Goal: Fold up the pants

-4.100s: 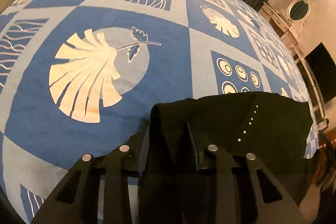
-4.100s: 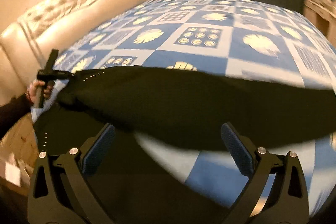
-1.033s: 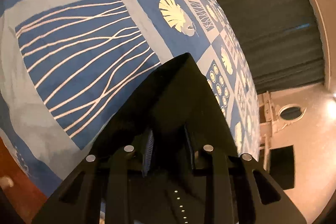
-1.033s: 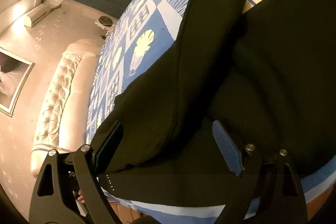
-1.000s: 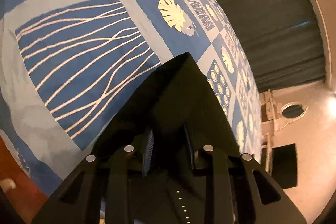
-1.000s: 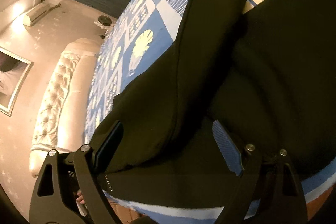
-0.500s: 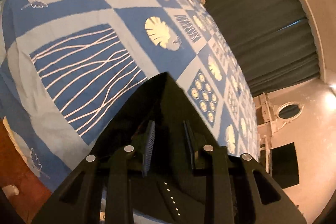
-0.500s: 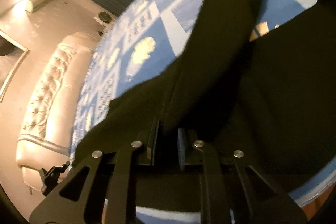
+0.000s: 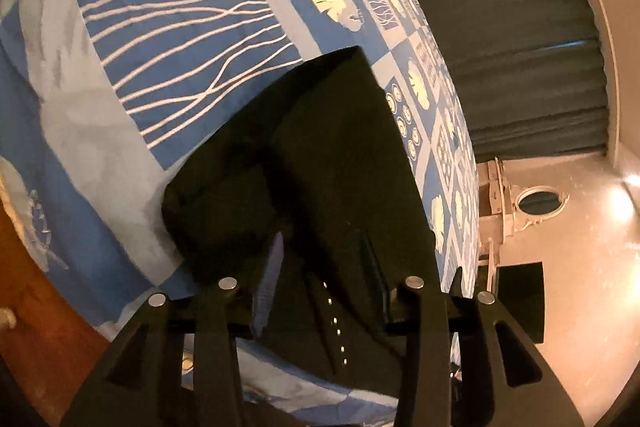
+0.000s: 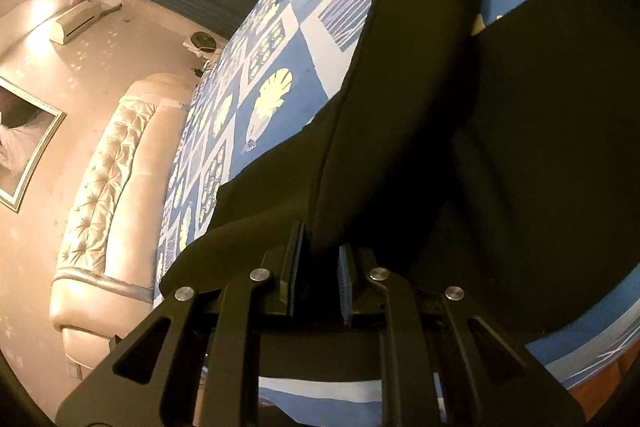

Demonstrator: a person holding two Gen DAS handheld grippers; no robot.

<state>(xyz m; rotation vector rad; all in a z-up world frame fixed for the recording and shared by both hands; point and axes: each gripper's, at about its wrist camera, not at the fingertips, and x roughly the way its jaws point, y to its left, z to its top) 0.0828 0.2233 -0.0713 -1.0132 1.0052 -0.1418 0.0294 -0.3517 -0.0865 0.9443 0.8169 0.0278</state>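
The black pants (image 9: 336, 163) lie on a blue bedspread with white shell and wave prints (image 9: 168, 39). A row of small silver studs shows on the pants near my left gripper (image 9: 320, 275). Its jaws stand a little apart around the fabric, which looks slack between them. In the right wrist view the pants (image 10: 500, 147) spread across the bed, with one leg (image 10: 408, 39) folded over and running away from me. My right gripper (image 10: 320, 267) is shut on the edge of that fold.
A tufted cream headboard (image 10: 104, 179) stands at the bed's end. Dark curtains (image 9: 520, 47) hang along the far wall. A pale dresser with an oval mirror (image 9: 536, 203) stands beside the bed. An orange-brown floor (image 9: 36, 291) shows below the bed's edge.
My right gripper closed on the folded pant leg. My left gripper's jaws have spread a little and the pants now lie flatter and more bunched under it.
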